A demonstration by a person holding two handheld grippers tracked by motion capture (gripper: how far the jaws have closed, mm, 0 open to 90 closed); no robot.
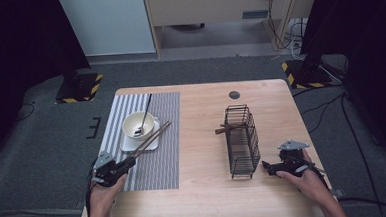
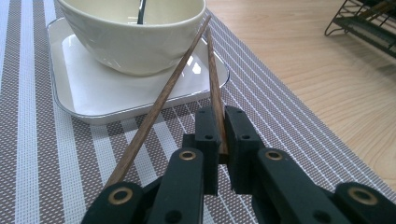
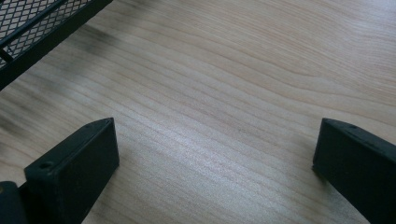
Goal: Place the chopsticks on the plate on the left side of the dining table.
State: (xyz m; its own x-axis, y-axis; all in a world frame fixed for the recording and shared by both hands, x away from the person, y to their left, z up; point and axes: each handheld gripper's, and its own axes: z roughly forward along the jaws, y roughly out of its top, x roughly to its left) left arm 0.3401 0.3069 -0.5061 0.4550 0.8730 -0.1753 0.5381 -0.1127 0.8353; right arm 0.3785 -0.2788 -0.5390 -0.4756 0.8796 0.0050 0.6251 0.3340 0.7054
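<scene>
A light wooden table stands on grey carpet. Black curtains hang at both sides, each beside a stand base with yellow-black hazard stripes. Beyond the tabletop's far edge stand a pale blue panel and a wooden desk, with cables on the floor.

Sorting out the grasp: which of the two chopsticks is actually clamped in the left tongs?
The right-hand chopstick, pinched between the left tongs; the other chopstick lies loose beside them.
</scene>
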